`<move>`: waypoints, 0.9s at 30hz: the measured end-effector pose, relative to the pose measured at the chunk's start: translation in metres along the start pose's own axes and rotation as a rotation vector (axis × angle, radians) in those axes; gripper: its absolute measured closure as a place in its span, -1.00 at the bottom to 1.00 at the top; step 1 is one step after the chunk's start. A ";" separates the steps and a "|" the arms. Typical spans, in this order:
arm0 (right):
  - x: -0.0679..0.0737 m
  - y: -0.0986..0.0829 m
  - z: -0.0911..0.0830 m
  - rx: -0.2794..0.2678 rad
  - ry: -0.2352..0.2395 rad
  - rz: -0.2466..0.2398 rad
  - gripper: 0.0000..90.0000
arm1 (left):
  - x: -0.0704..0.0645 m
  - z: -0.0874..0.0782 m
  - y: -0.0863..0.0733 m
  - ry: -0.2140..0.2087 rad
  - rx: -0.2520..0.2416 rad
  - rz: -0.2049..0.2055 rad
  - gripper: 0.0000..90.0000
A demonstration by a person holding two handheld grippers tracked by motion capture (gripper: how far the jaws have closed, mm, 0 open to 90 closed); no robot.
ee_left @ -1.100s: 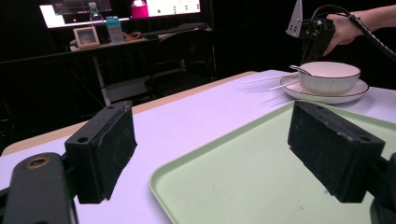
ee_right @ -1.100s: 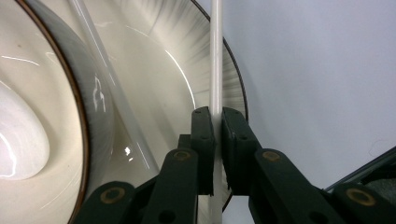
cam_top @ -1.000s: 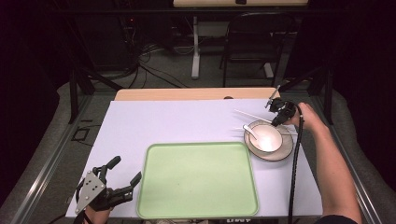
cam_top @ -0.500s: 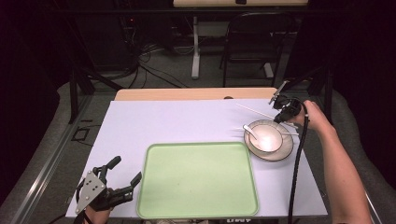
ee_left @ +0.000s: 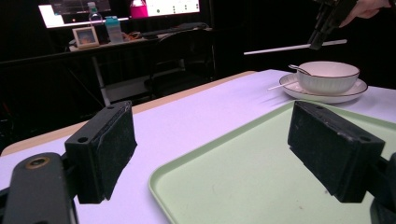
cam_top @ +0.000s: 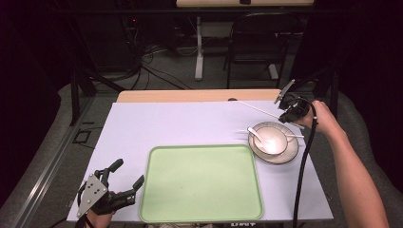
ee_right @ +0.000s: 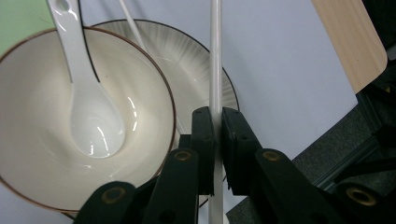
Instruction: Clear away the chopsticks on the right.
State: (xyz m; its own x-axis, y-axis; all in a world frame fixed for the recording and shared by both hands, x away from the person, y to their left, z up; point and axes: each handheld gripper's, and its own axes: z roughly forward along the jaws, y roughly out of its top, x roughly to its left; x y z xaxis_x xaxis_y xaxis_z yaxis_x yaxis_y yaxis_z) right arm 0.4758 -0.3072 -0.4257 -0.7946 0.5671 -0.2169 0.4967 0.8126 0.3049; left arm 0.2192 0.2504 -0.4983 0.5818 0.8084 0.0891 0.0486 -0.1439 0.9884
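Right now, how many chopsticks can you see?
2. One chopstick is clamped in the right tongs, raised above the table; the other chopstick rests on the plate beside the bowl.

The bench (cam_top: 190, 123) is covered by a pale lilac sheet, with bare wood showing along its far edge. A light green tray (cam_top: 202, 183) lies flat on it at the near edge. Just beyond the tray's far right corner sits a plate (cam_top: 289, 154).
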 end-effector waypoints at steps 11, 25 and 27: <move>0.027 0.005 -0.023 -0.018 -0.014 0.038 0.87 | 0.000 -0.001 0.000 -0.001 -0.002 -0.001 -0.66; 0.066 0.004 -0.039 -0.004 -0.048 0.116 0.87 | -0.001 0.000 0.000 -0.004 0.000 0.001 -0.66; 0.071 0.003 -0.041 -0.012 -0.042 0.130 0.87 | -0.001 0.000 0.000 -0.004 -0.001 0.001 -0.66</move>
State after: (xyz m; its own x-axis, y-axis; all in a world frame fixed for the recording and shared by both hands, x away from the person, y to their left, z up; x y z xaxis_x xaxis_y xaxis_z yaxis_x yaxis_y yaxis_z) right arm 0.4065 -0.2700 -0.4025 -0.7085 0.6727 -0.2132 0.5901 0.7305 0.3438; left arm 0.2185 0.2500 -0.4980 0.5849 0.8061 0.0900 0.0470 -0.1444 0.9884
